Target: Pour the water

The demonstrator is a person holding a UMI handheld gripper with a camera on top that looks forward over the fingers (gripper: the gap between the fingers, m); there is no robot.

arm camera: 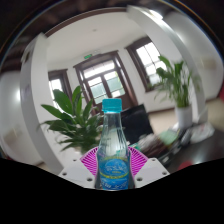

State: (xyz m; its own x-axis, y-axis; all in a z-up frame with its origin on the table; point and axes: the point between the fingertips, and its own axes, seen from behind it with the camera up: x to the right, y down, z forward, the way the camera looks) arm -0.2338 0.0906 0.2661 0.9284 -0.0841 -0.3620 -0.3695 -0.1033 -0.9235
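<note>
A clear plastic water bottle (pixel 113 150) with a teal cap and a blue label stands upright between my fingers, filling the middle of the gripper view. My gripper (pixel 113 165) is shut on the bottle: the magenta pads (pixel 92 162) press against its sides at label height. The bottle looks lifted, with the room behind it. The bottom of the bottle and the fingertips are hidden at the lower border.
A leafy green plant (pixel 70 112) stands behind the bottle to the left, another plant (pixel 178 85) in a white pot to the right. Windows (pixel 103 78) line the far wall. A dark tabletop (pixel 190 148) lies at the lower right.
</note>
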